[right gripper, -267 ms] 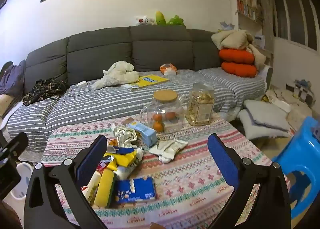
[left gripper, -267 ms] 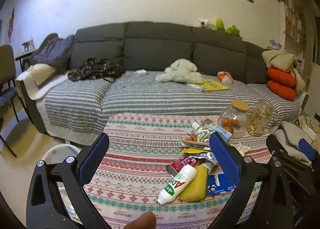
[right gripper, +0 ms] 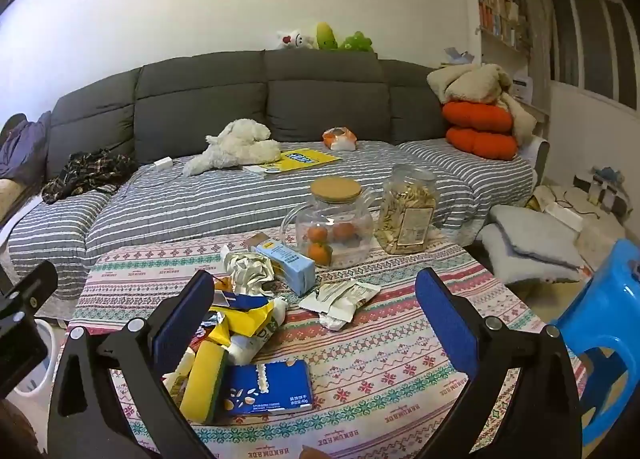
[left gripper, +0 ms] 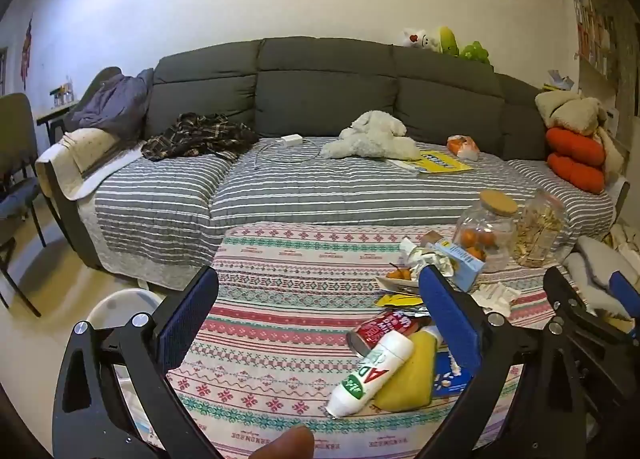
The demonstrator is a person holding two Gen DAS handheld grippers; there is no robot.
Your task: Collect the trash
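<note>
Grey sofa (left gripper: 320,99) and striped cover back a tabletop (left gripper: 280,299) spread with a red-and-green patterned cloth. From the left wrist, the left tongs (left gripper: 316,319) gape wide over bare cloth, gripping nothing; the trash heap lies just to their right: a white plastic bottle with red lettering (left gripper: 370,373), a yellow sponge (left gripper: 410,375), a red can (left gripper: 378,329). A white bin (left gripper: 120,305) stands on the floor beside the table. From the right wrist, the right tongs (right gripper: 314,323) stand wide and empty above a blue snack packet (right gripper: 266,387) and crumpled white wrappers (right gripper: 340,299). Against a moment earlier, nothing has shifted; collecting has seemingly not begun.
</note>
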